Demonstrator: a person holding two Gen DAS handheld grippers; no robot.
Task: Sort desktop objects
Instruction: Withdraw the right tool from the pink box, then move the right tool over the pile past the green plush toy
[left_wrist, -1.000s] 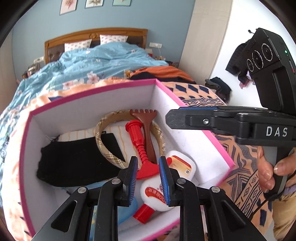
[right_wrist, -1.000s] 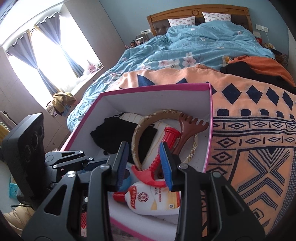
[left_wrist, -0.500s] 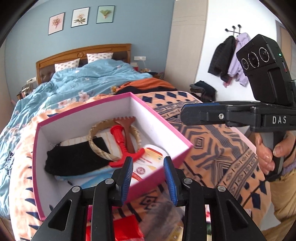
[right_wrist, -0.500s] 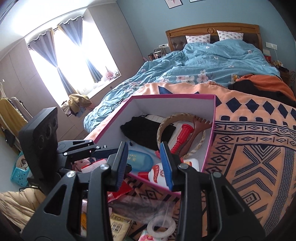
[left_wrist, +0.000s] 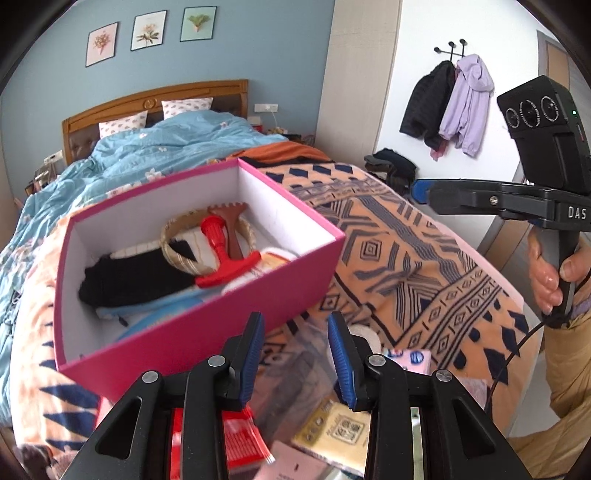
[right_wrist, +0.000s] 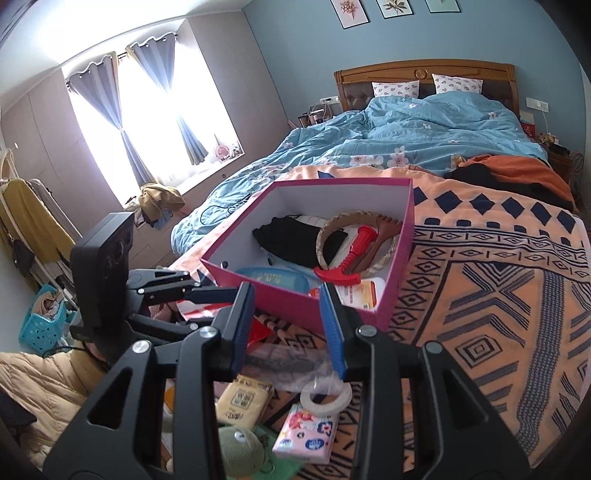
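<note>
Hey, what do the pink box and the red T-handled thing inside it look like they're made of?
The pink box looks like matte cardboard: thin straight walls, sharp folded corners, plain white inside. The red T-handled tool seems to be molded plastic: uniform bright colour, a slight sheen and a ribbed grip. Neither can be confirmed by look alone.

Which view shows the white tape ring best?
The right wrist view: the white tape ring lies whole on the blanket, just ahead of the right tool. In the left wrist view only a blurred arc shows beside the left tool.
</note>
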